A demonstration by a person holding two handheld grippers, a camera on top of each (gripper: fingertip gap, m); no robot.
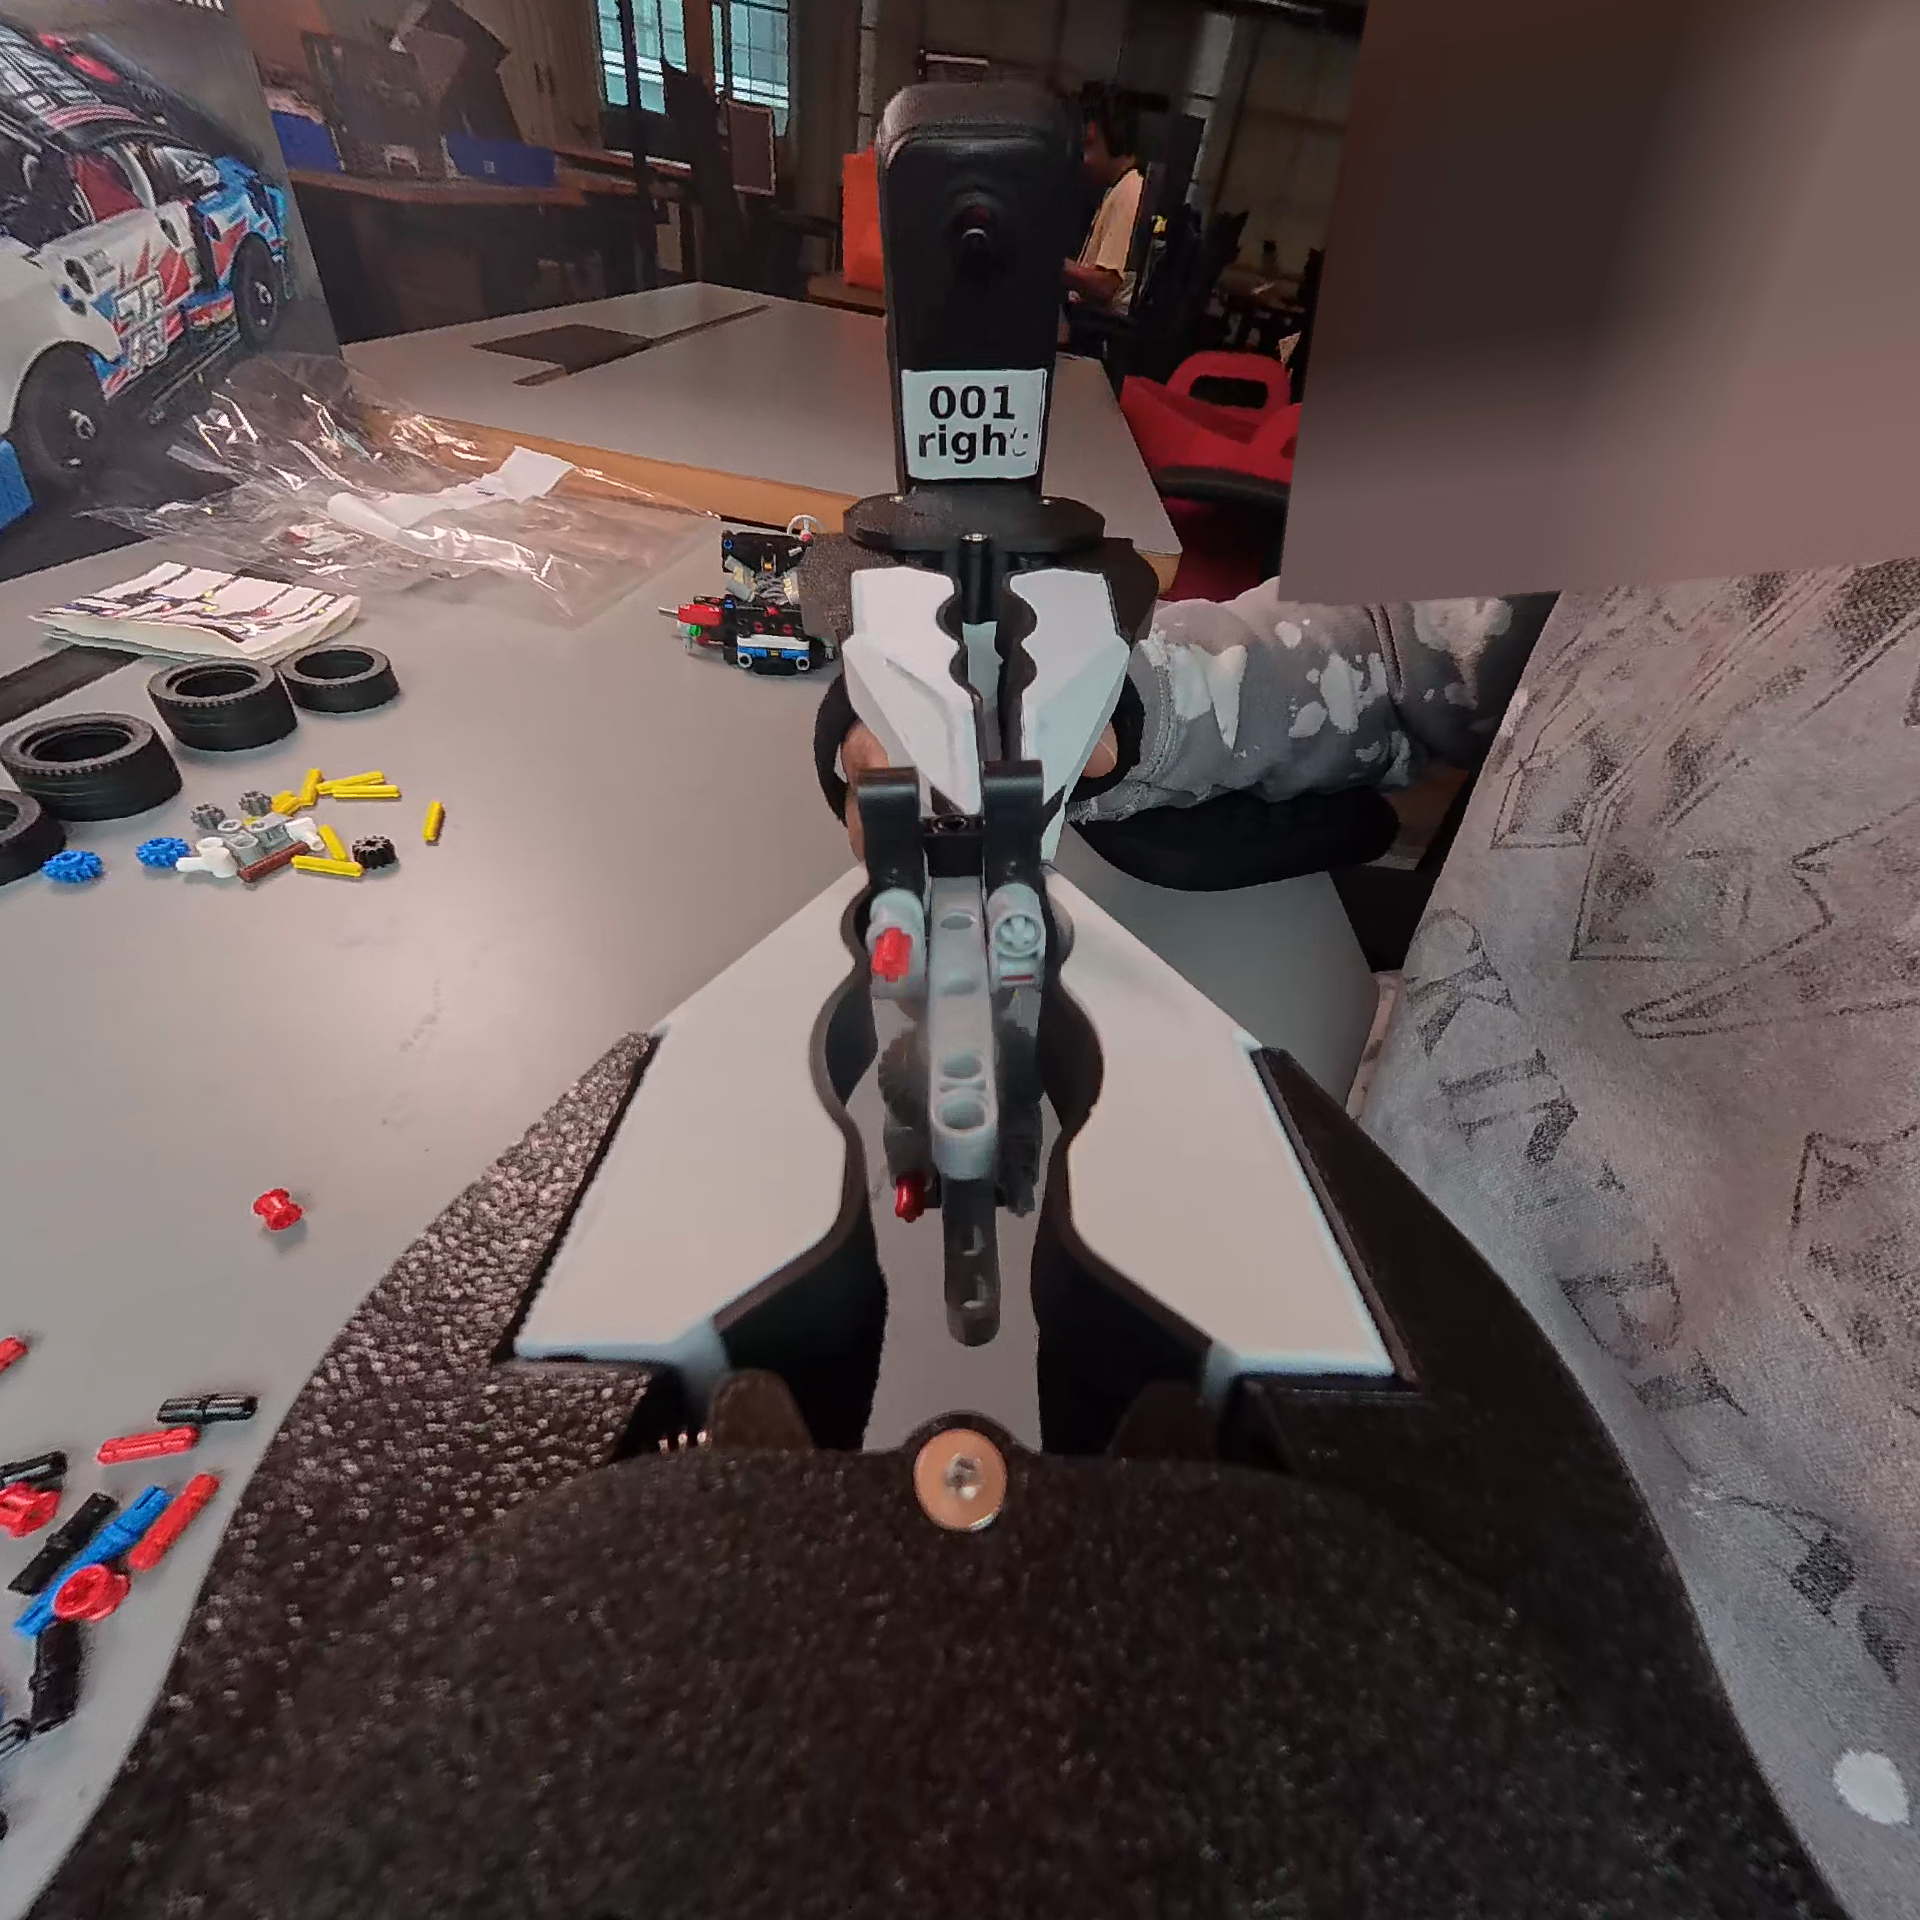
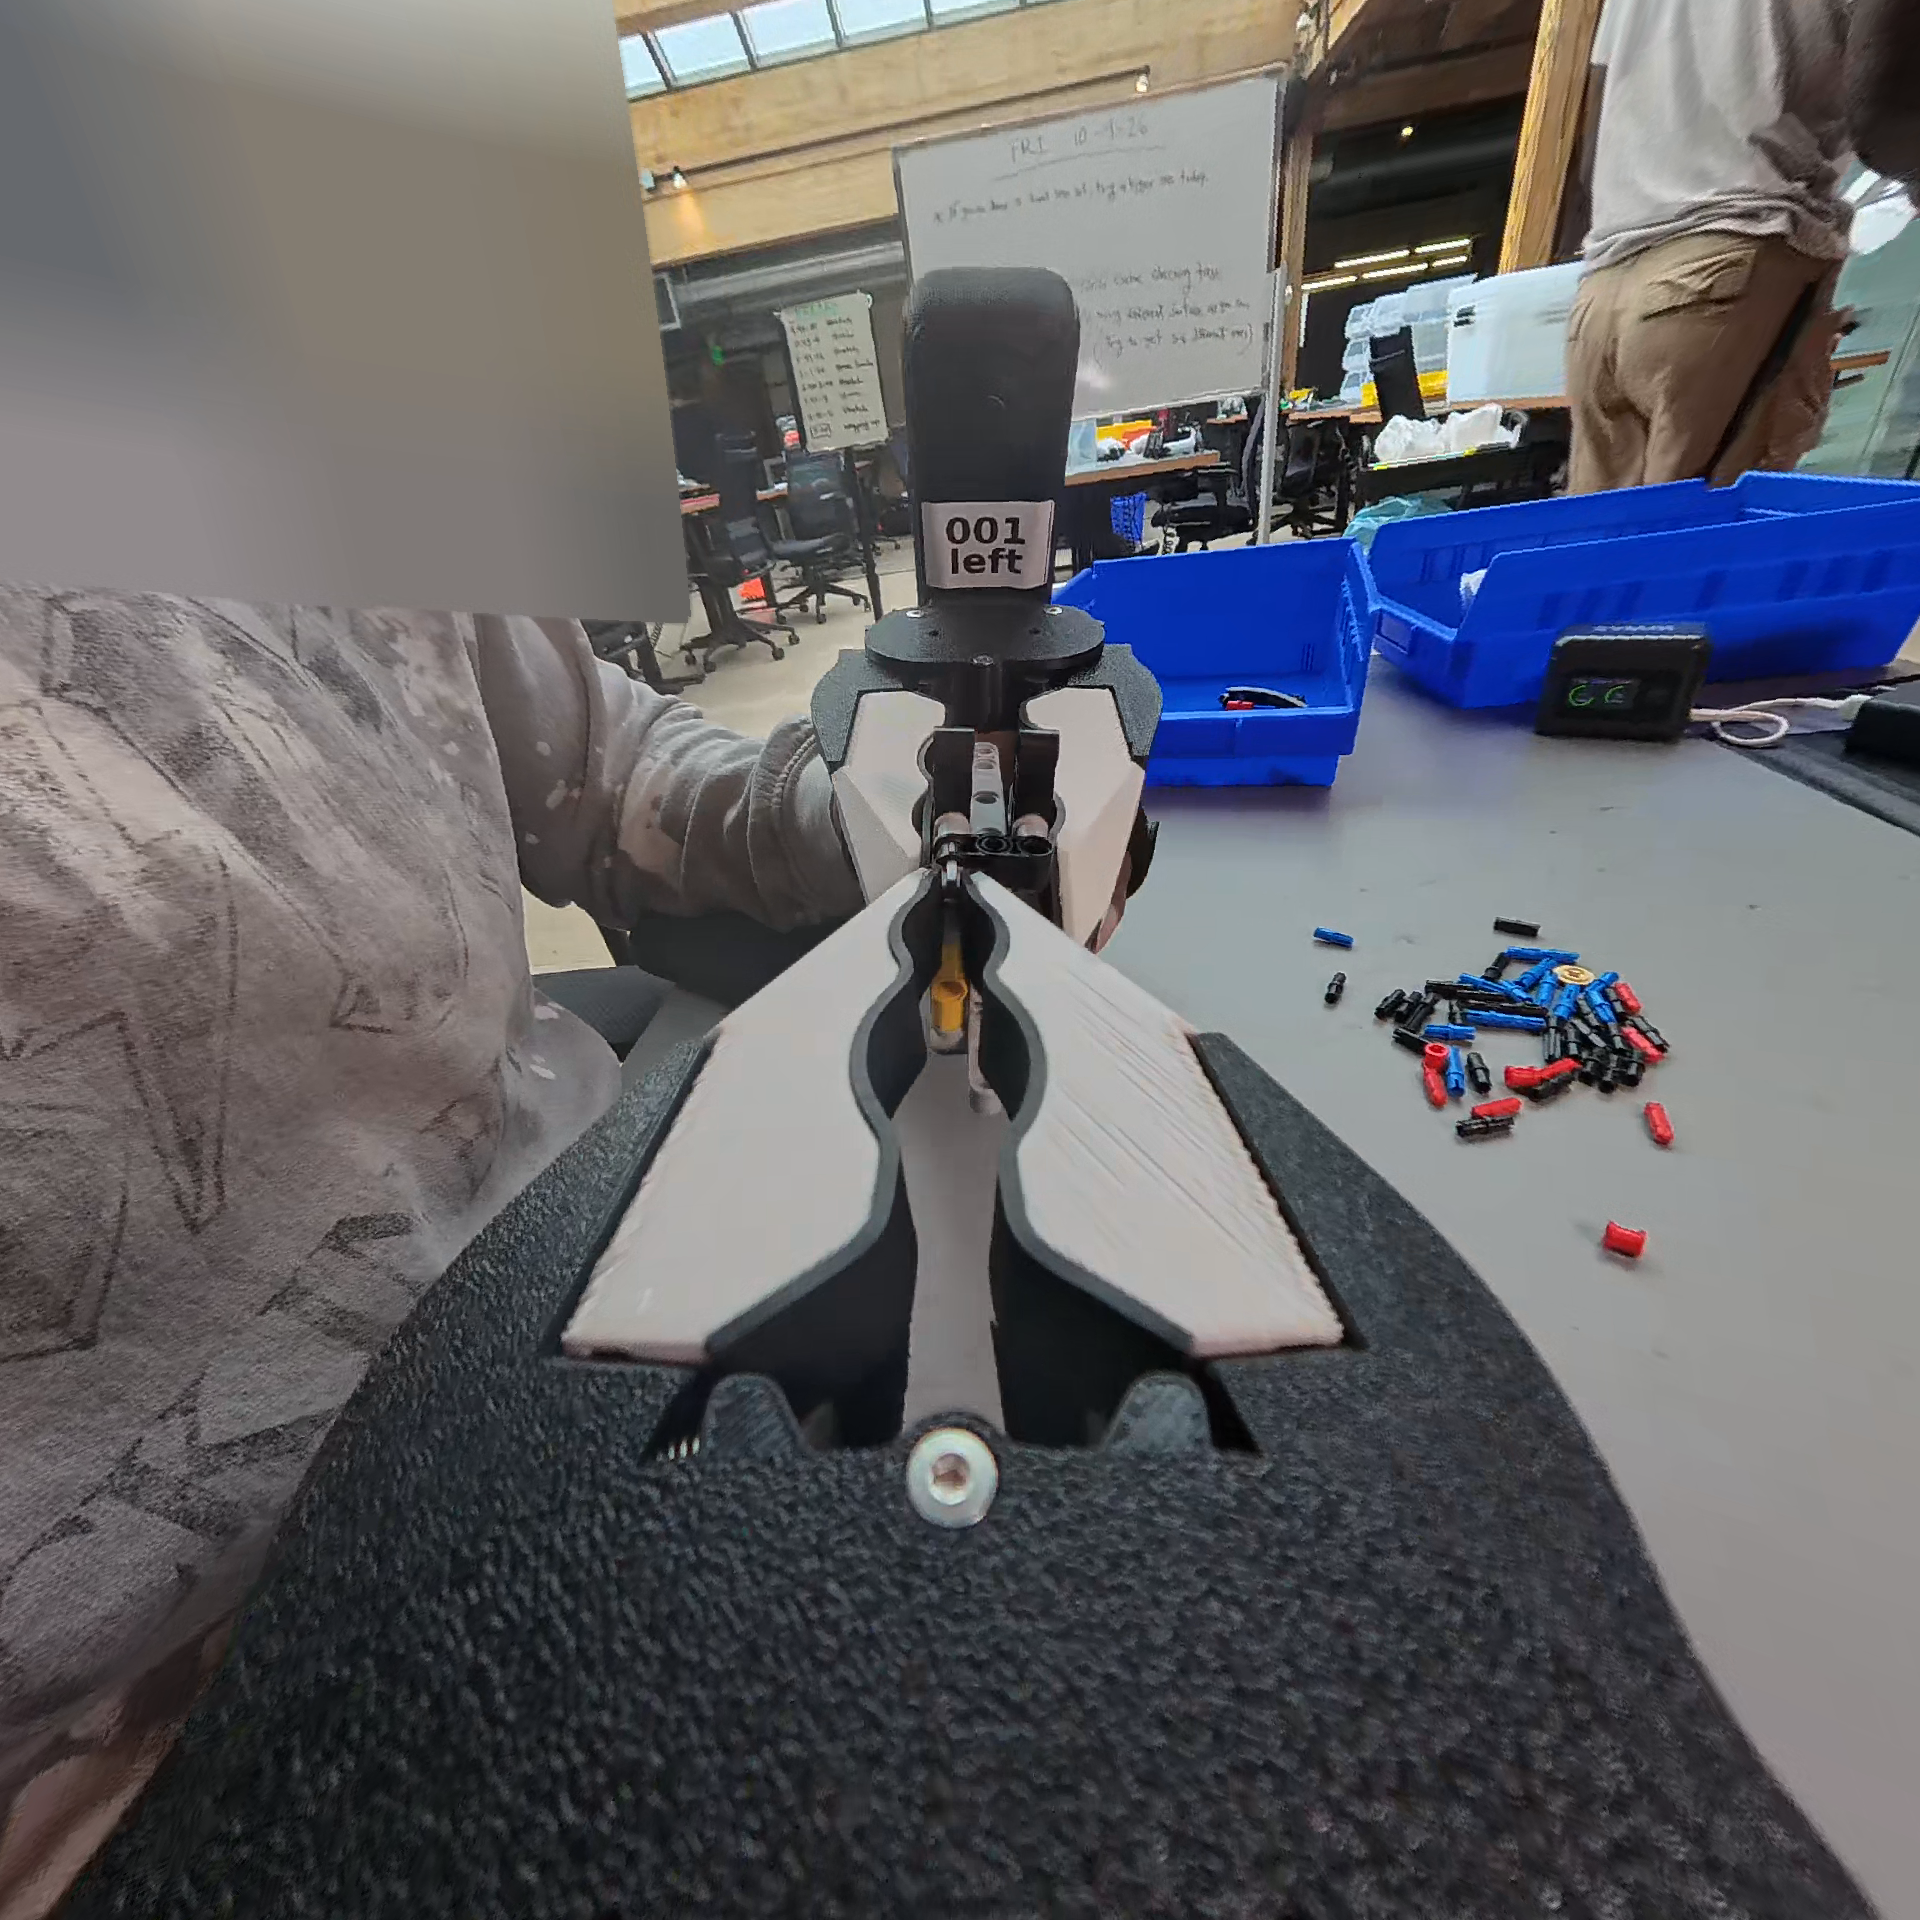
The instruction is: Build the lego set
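My left gripper (image 1: 961, 904) is shut on a lego assembly (image 1: 961, 1039) of grey and black beams with red pins, held in the air above the grey table (image 1: 468, 1039). My right gripper (image 2: 951, 883) faces it head-on and is shut on a small part with a yellow piece (image 2: 948, 997) and a grey axle. Its tips touch the black end of the assembly (image 2: 992, 844). The right gripper (image 1: 977, 800) also shows in the left wrist view, and the left gripper (image 2: 987, 821) in the right wrist view. A partly built lego module (image 1: 764, 613) stands farther back.
Black tyres (image 1: 218, 701), yellow pins and gears (image 1: 281, 831), loose red, blue and black pins (image 1: 94, 1527) and a plastic bag (image 1: 416, 499) lie left. A pin pile (image 2: 1527, 1029), blue bins (image 2: 1226, 665) and a small screen device (image 2: 1621, 681) are right. A person (image 2: 1704, 260) stands behind. My left and right fingertips are right by each other.
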